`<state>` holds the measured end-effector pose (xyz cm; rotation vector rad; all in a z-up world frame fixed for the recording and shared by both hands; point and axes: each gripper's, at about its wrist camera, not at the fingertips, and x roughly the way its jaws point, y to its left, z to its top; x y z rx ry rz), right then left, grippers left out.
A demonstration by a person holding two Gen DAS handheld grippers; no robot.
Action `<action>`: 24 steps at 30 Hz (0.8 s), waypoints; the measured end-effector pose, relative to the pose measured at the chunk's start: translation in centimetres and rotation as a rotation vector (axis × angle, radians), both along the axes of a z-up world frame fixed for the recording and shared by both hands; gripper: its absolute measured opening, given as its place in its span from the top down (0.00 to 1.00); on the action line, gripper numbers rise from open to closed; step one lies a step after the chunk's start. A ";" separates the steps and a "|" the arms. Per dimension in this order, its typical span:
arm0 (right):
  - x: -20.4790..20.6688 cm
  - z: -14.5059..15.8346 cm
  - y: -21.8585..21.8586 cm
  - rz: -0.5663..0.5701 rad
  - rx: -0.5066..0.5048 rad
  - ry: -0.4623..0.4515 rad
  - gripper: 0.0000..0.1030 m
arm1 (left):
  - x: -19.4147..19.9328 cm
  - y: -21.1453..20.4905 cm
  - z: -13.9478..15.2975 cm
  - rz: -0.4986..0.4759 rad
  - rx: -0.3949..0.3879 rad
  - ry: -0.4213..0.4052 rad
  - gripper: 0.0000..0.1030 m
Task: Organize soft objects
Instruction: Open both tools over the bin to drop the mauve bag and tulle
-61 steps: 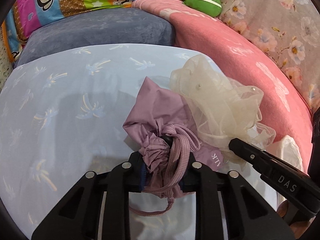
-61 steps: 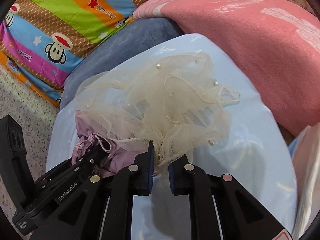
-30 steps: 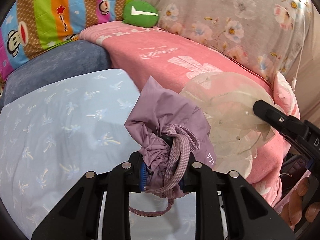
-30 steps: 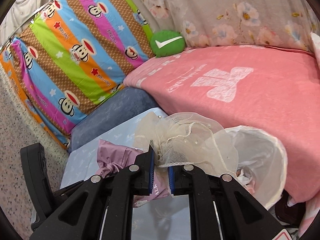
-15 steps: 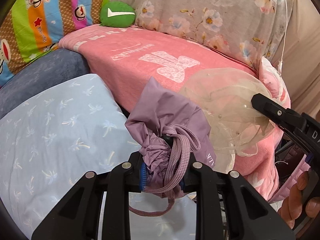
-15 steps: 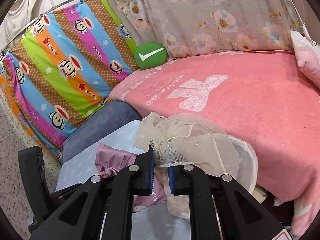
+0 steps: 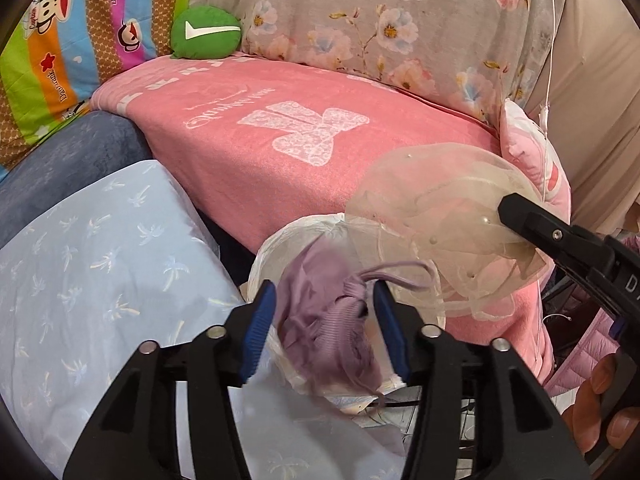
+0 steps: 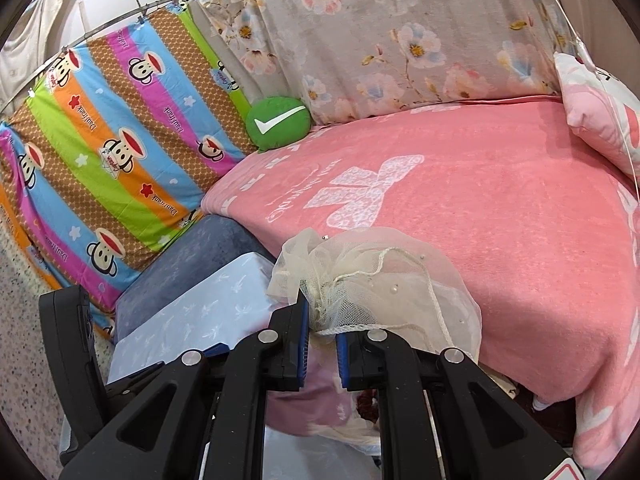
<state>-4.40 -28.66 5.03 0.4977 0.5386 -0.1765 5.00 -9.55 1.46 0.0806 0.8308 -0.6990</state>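
Between the left gripper [image 7: 325, 330] pads the purple pouch [image 7: 328, 332] now sits loose and blurred: the jaws have just been opening, and both blue pads stand clear of the cloth, where half a second ago they pinched its gathered neck. The pouch's cord [image 7: 400, 272] loops out toward the right pad. Compared with the earlier frames, both hands have swung off the pale blue cushion [image 7: 92, 280] and toward the pink blanket [image 7: 304, 148]; the cushion now fills only the lower left of the left wrist view, and a white bag [image 7: 280, 252] has come into sight, its open mouth directly behind and below the pouch. Whether the pouch already touches the bag's rim cannot be told. In the right wrist view a purple mass [image 8: 308, 400] shows low beneath the jaws, against crumpled white plastic [image 8: 352, 432].

The right gripper [image 8: 321, 344] is unchanged, its jaws nearly closed on the bunched neck of the cream mesh bag [image 8: 372, 288], which puffs out ahead of the fingers over the blanket's edge, its string [image 8: 424, 280] trailing across it. In the left wrist view the same mesh bag [image 7: 444, 224] hangs just right of the white bag's mouth, with fingertips [image 7: 604, 384] of the person's hand visible at the lower right edge.

A green cushion [image 8: 278, 122] lies at the blanket's far corner.
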 end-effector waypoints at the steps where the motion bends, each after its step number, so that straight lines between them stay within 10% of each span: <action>1: 0.0 0.0 -0.2 -0.002 0.001 0.000 0.89 | 0.0 0.0 0.0 0.003 -0.003 -0.002 0.46; 24: 1.7 -0.8 0.5 0.040 0.020 0.023 0.67 | 0.8 2.0 0.2 0.091 -0.023 0.000 0.39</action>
